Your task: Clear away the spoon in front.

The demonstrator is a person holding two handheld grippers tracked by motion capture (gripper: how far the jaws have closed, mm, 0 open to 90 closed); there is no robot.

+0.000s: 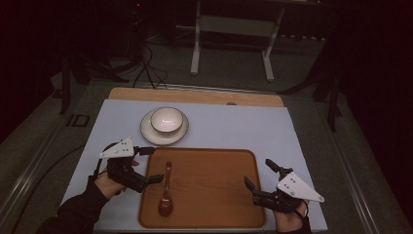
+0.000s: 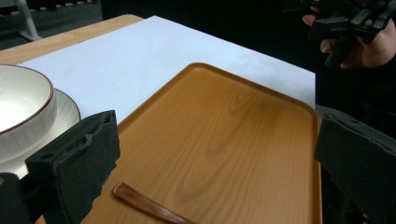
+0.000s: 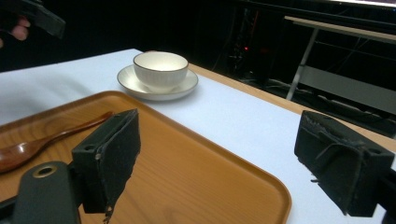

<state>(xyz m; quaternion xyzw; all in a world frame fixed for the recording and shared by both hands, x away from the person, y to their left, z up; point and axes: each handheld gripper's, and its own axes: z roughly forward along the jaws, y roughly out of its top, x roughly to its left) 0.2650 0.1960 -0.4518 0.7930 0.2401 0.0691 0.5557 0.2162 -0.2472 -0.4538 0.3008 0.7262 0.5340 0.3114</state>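
Note:
A brown wooden spoon (image 1: pixel 165 195) lies on the left part of a wooden tray (image 1: pixel 214 190), bowl end toward me. Behind the tray, a white bowl (image 1: pixel 166 120) sits on a white saucer (image 1: pixel 146 131). My left gripper (image 1: pixel 155 165) is open over the tray's left edge, beside the spoon handle (image 2: pixel 144 205) and holding nothing. My right gripper (image 1: pixel 257 171) is open at the tray's right edge, also holding nothing. The right gripper view looks across the tray (image 3: pixel 187 168) to the spoon (image 3: pixel 46 140) and bowl (image 3: pixel 160 65).
A pale blue-white mat (image 1: pixel 234 126) covers the wooden table (image 1: pixel 195 95). A white-legged stand (image 1: pixel 231 29) and cables (image 1: pixel 151 68) are on the floor beyond the table. The surroundings are dark.

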